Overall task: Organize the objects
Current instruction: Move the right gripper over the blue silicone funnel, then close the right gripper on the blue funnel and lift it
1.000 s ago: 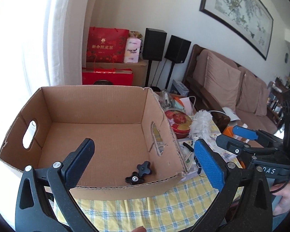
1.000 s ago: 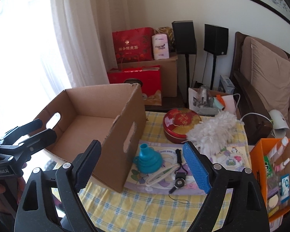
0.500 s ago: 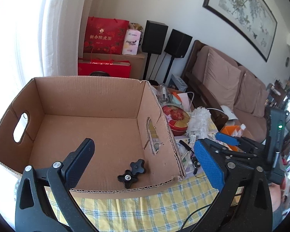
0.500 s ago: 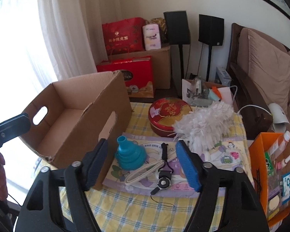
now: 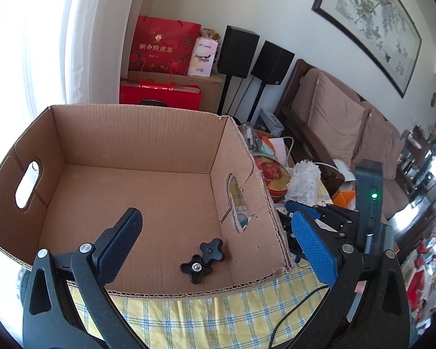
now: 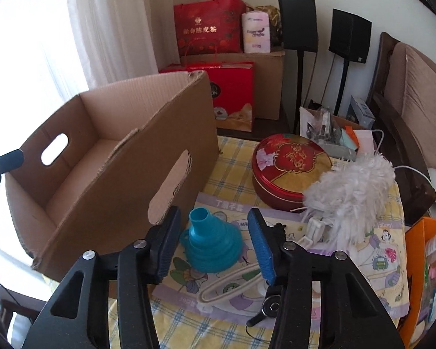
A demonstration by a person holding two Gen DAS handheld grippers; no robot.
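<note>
The blue funnel (image 6: 210, 240) sits low in the middle of the right wrist picture, on a paper mat (image 6: 328, 250) just beside the cardboard box (image 6: 107, 180). The right gripper (image 6: 215, 244) has the funnel between its fingers, and they are closing but do not press on it yet. The funnel looks light and bendy, like soft rubber, so it may squash. I think the best hold is around its wide ringed body, not the thin spout on top. The left gripper (image 5: 218, 247) hangs over the box with its fingers wide apart and empty. Two black knobs (image 5: 202, 260) lie inside the box.
</note>
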